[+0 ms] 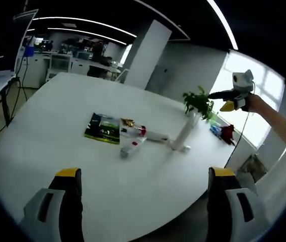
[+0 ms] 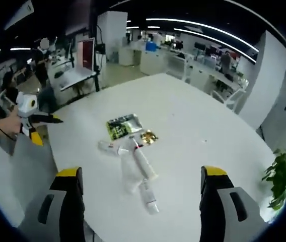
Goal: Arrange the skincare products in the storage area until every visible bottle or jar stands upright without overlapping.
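Two grippers, both held above a white round table [image 1: 42, 131]. Left gripper [image 1: 145, 179]: jaws wide apart, nothing between them, yellow tips near the table's close edge. Right gripper [image 2: 139, 176]: jaws likewise spread and empty. Skincare tubes [image 2: 143, 162]: several white ones lying flat in a loose cluster near mid-table, some crossing or touching one another; none upright. One tube [image 1: 133, 147] shows a red cap in the left gripper view. Green packet [image 1: 102, 128]: flat on the table, just beside the tubes. Small gold item [image 2: 148, 136]: between packet and tubes, too small to identify. Potted plant [image 1: 198, 103]: at the table's far edge. Right gripper seen from the left gripper view, held by a hand [image 1: 256, 103], off beyond the plant
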`<state>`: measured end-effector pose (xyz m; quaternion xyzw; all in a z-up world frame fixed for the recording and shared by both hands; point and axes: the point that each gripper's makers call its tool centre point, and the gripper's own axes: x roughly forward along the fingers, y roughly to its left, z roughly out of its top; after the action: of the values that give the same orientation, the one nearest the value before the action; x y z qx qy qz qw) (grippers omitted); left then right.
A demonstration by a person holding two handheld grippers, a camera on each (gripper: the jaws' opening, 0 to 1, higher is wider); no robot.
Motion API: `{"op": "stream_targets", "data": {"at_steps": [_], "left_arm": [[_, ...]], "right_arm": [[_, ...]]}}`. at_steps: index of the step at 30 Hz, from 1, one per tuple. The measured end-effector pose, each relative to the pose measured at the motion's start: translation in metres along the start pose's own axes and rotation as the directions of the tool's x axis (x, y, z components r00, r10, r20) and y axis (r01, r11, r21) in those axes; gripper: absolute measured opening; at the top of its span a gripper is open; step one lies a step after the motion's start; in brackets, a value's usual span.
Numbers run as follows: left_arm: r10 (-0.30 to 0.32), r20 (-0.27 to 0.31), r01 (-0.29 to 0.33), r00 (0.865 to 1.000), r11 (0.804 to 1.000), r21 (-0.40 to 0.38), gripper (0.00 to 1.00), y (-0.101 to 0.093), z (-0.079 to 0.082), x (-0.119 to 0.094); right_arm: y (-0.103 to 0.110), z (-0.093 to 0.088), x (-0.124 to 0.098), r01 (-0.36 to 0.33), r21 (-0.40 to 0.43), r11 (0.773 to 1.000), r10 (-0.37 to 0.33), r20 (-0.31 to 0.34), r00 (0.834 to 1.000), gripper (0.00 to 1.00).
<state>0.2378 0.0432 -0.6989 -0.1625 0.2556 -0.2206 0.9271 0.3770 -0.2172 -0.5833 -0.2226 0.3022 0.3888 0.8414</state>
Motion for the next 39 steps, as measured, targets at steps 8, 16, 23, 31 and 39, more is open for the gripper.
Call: {"op": "stream_targets", "data": {"at_steps": [8,16,23,31,39], "left_arm": [[0.020,0.001,-0.020,1.000,1.000,-0.012,0.97,0.007,0.003,0.005],[0.041,-0.015,-0.041,0.999,0.999,-0.026,0.97,0.019,0.003,0.010],[0.055,-0.031,-0.056,0.998,0.998,-0.041,0.97,0.028,0.003,0.020],[0.053,-0.057,-0.055,0.997,0.997,-0.051,0.97,0.032,0.001,0.029],[0.052,-0.083,-0.057,0.995,0.997,-0.059,0.97,0.039,-0.005,0.033]], "right_arm": [[-0.026,0.006,0.023,-0.025,-0.021,0.999,0.024,-0.032,0.999,0.94],[-0.056,-0.011,0.065,-0.056,-0.012,0.998,0.055,-0.114,0.992,0.91],[-0.065,-0.024,0.098,-0.109,-0.007,0.994,0.106,-0.168,0.980,0.89],[-0.066,-0.040,0.125,-0.171,-0.026,0.985,0.160,-0.229,0.960,0.87],[-0.064,-0.055,0.158,-0.258,-0.055,0.965,0.234,-0.274,0.933,0.83]]}}
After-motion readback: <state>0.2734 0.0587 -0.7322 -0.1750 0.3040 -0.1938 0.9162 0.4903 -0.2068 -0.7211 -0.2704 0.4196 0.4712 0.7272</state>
